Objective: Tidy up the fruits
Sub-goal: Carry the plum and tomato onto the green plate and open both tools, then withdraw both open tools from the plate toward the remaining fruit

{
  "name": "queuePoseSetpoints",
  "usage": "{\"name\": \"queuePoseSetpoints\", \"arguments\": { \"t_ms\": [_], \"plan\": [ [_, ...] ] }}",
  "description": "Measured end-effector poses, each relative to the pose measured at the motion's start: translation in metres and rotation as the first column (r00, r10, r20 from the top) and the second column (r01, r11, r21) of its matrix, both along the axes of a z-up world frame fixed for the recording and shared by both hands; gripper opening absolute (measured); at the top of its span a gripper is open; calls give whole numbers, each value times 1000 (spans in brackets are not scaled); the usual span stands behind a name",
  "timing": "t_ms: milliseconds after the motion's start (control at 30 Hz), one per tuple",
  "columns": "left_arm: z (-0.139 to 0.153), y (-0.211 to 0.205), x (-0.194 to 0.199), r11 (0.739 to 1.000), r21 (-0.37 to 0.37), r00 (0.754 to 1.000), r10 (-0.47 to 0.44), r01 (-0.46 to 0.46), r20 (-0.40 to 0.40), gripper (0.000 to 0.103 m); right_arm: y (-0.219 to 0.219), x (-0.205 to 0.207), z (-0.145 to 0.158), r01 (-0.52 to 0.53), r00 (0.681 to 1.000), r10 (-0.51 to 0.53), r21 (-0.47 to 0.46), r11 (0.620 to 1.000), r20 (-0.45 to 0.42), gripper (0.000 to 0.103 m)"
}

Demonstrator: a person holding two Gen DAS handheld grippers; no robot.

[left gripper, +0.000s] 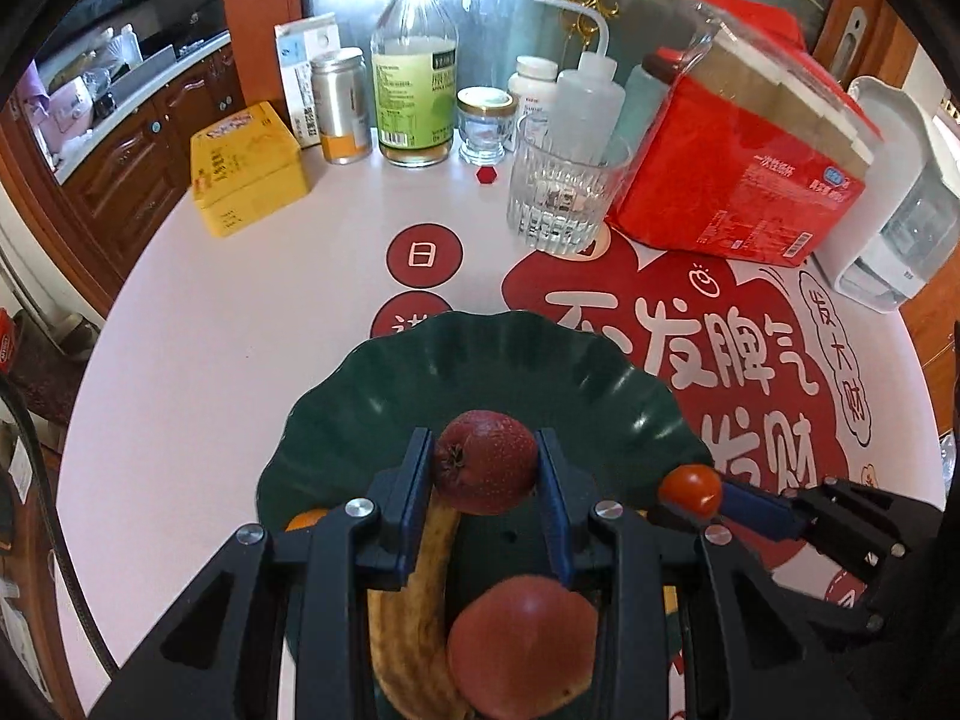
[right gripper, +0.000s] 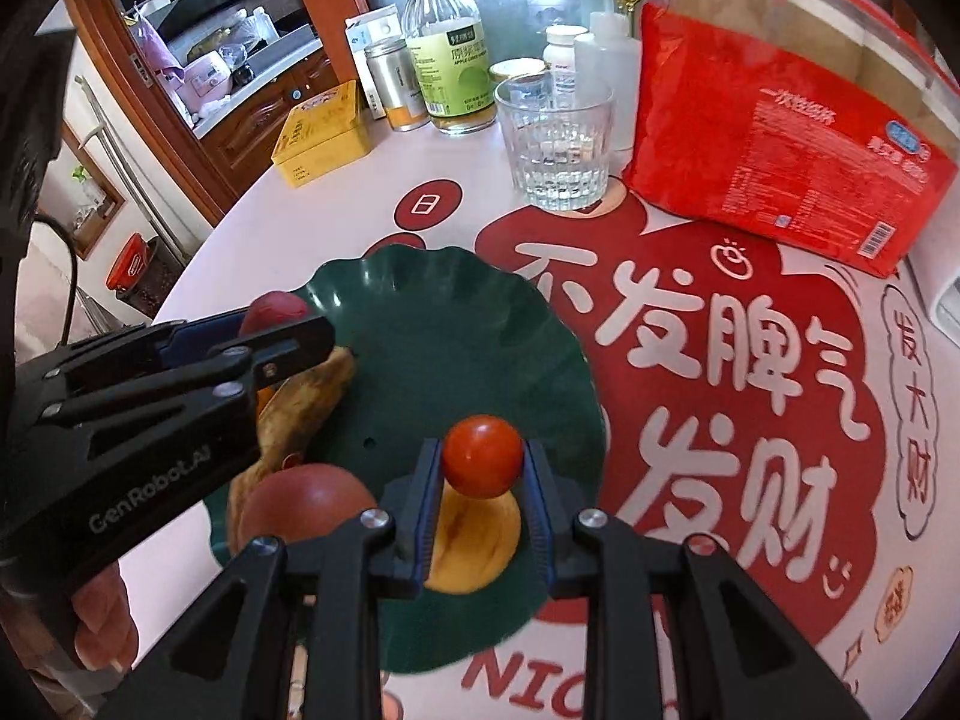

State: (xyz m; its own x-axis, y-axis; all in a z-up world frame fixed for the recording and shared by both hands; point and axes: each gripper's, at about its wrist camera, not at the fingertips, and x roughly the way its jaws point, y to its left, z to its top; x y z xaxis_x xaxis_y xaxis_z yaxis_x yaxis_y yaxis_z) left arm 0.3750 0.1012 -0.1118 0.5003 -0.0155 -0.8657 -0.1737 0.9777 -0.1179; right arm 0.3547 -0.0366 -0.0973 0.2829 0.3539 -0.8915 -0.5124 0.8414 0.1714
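Left gripper clamps a speckled red fruit, right gripper a tomato, both over the green plate, likely for setting down.

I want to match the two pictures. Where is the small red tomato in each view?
Left wrist view: the small red tomato sits at lower right, over the right rim of the green plate, held by the right gripper that comes in from the right.
Right wrist view: the tomato is at lower centre, between this gripper's own fingers, above the plate.
Shared landmark: the ribbed glass tumbler behind the plate.
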Motion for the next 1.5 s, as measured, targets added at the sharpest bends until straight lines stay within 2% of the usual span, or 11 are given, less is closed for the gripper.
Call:
{"name": "queuePoseSetpoints", "arguments": {
  "t_ms": [267,367,433,600,700,1033,1500],
  "plan": [
    [-18,2,15,1000,-8,1000,-11,11,-15,32,18,3,-19,-44,999,44,-14,999,8,27],
    [-23,3,16,1000,-5,1000,-10,10,-24,32,23,0,-24,-68,998,68,-22,997,7,34],
    [-26,3,15,1000,-13,1000,-8,7,-28,38,24,-2,-24,-76,997,76,-28,997,15,42],
    [-26,1,8,1000,-3,1000,-1,1,-23,63,24,-6,-19,-84,996,85,-12,996,39,49],
    [-23,0,3,1000,3,1000,2,-2,-14,67,24,-10,-14,-88,994,88,-4,996,57,52],
    [3,2,-14,1000,8,1000,15,-15,26,71,19,-23,6,-81,992,80,6,997,97,53],
    [50,-5,-68,999,24,995,29,-32,100,71,-9,-63,51,-34,990,30,30,999,141,53]
  ]
}}
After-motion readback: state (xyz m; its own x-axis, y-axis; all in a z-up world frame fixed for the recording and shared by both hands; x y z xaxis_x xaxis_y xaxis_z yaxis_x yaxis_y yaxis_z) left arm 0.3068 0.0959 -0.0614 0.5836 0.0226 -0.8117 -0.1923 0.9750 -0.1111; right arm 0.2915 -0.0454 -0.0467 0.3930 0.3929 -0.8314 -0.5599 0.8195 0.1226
